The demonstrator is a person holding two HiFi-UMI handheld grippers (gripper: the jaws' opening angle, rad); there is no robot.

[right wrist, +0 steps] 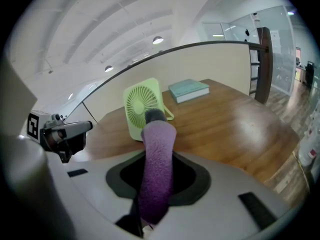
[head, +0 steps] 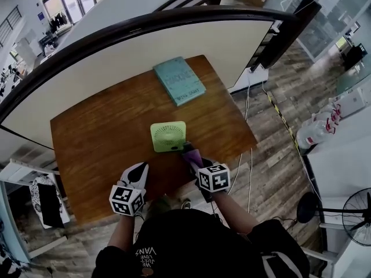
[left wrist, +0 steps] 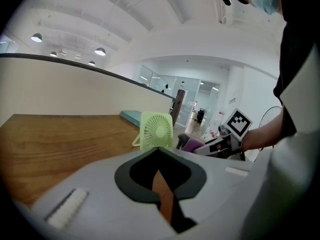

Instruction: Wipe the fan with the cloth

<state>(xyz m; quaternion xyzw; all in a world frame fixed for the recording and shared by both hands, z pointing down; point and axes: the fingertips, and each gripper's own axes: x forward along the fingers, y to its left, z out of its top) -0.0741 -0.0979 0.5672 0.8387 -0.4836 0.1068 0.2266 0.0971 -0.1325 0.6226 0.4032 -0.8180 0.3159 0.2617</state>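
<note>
— Brown wooden tabletop (head: 98,138) fills the middle of the head view, and dead centre on it stands the small square light-green desk fan (head: 168,136), upright, round grille turned toward the person.
— And look what's at it! The rolled purple fleecy cloth (right wrist: 157,154) comes in at the fan's lower right corner, its grey tip right up against the green casing. Touching or a hair off? Can't call that one.
— Who's carrying it?
— Right gripper (head: 195,158), jaws clamped on the cloth. The right gripper view shows the purple roll running straight out from between them toward the grille.
— And the other side?
— Left gripper (head: 139,169) sits at lower left of the fan, near the table's front edge, apart from the fan. Jaws pressed together, nothing held, only bare wood showing through the slot.
— Further out?
— Teal rectangular book (head: 179,80) lies flat toward the top of the frame, well apart from the fan. Behind it, a curved white partition with a dark rail (head: 145,57) wraps the table. Grey plank floor (head: 290,80) to the right, and a black pedestal fan (head: 355,216) in the lower right corner.
</note>
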